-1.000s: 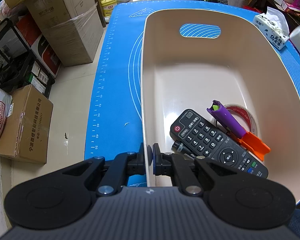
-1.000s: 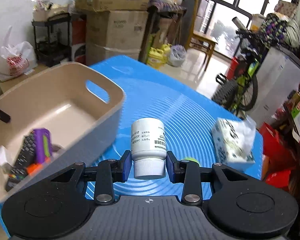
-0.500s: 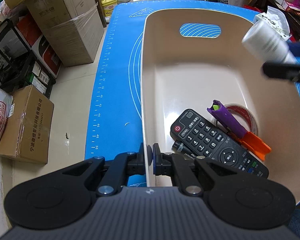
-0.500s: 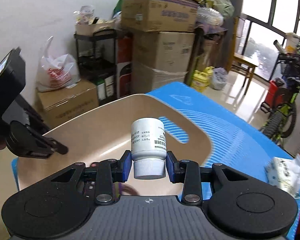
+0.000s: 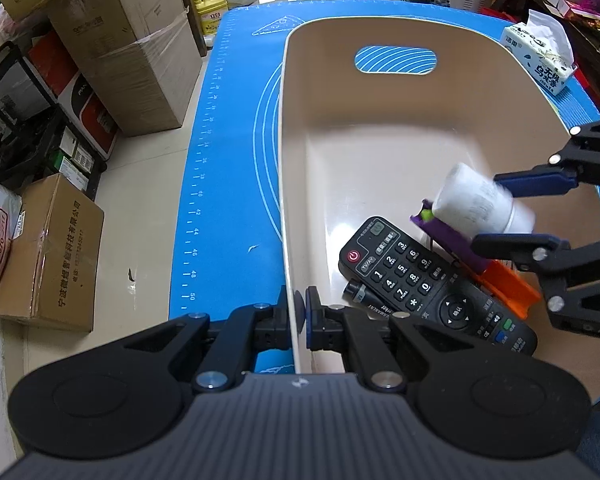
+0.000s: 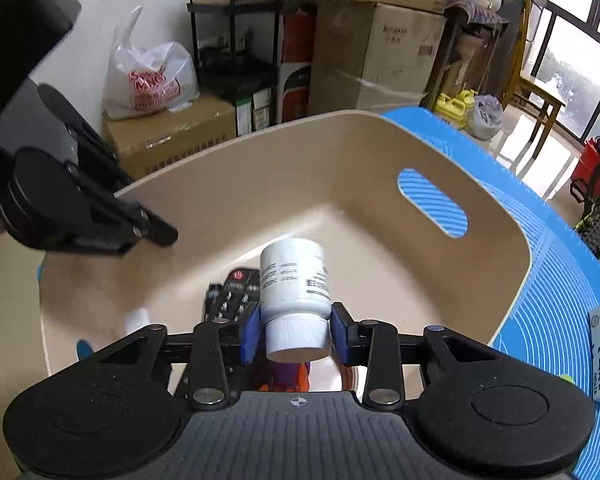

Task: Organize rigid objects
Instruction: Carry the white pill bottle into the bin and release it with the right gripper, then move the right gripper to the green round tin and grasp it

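Over the beige bin (image 5: 380,148), the right gripper (image 6: 296,330) now hangs with a white pill bottle (image 6: 294,280) between its blue pads; a second ago that bottle was out over the blue mat (image 5: 236,160) beside the bin, so the carry is done and only the drop is left. Its jaws are opening: the bottle sits between them, cap toward the camera, and a thin gap seems to show at each pad, though blur makes that hard to swear to. At the bin's near rim the left gripper (image 5: 299,308) is clenched on the wall, unmoved, steadying the bin. Inside the bin, below the bottle, lie one black remote (image 5: 420,280), one purple-and-orange tool (image 5: 480,260), one dark marker (image 5: 360,294) half under the remote, and one roll of tape (image 6: 348,376) barely visible. Beyond the bin's far right corner stands one tissue pack (image 5: 540,60) on the mat. One bottle, then, about to join four things already stowed.
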The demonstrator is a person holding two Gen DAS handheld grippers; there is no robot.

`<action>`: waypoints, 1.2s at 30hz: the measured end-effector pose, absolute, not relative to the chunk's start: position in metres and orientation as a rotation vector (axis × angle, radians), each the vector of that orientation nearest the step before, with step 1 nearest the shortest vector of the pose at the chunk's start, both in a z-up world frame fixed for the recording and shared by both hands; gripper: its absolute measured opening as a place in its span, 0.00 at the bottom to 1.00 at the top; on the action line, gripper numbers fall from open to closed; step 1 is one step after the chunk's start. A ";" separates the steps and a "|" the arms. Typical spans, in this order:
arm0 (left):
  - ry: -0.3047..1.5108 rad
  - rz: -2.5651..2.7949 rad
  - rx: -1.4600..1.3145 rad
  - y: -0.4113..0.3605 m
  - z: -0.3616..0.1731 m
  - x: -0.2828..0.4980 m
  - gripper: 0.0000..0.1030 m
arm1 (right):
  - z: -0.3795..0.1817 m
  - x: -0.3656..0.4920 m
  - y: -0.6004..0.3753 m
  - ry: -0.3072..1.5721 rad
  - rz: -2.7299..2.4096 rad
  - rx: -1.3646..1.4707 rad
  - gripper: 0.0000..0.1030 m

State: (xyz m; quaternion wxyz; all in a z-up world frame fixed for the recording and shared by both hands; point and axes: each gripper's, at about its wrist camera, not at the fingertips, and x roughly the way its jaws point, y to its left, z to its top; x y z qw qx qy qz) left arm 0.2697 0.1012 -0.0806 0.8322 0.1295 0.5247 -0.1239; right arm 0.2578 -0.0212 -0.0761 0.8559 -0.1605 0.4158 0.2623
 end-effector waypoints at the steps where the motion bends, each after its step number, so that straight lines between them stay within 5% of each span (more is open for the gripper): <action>1: 1.111 -0.262 0.272 0.101 -0.081 0.270 0.06 | -0.075 0.257 -0.024 0.869 0.555 -0.339 0.51; 4: 1.109 -0.264 0.270 0.101 -0.081 0.269 0.06 | -0.066 0.254 -0.037 0.848 0.565 -0.337 0.52; 7: 1.110 -0.267 0.275 0.101 -0.081 0.270 0.06 | -0.051 0.256 -0.059 0.811 0.566 -0.307 0.68; 16: 1.105 -0.272 0.278 0.101 -0.081 0.268 0.06 | -0.041 0.268 -0.157 0.794 0.398 -0.295 0.72; 36: 1.104 -0.259 0.279 0.100 -0.081 0.270 0.07 | -0.151 0.344 -0.265 0.858 0.071 -0.126 0.73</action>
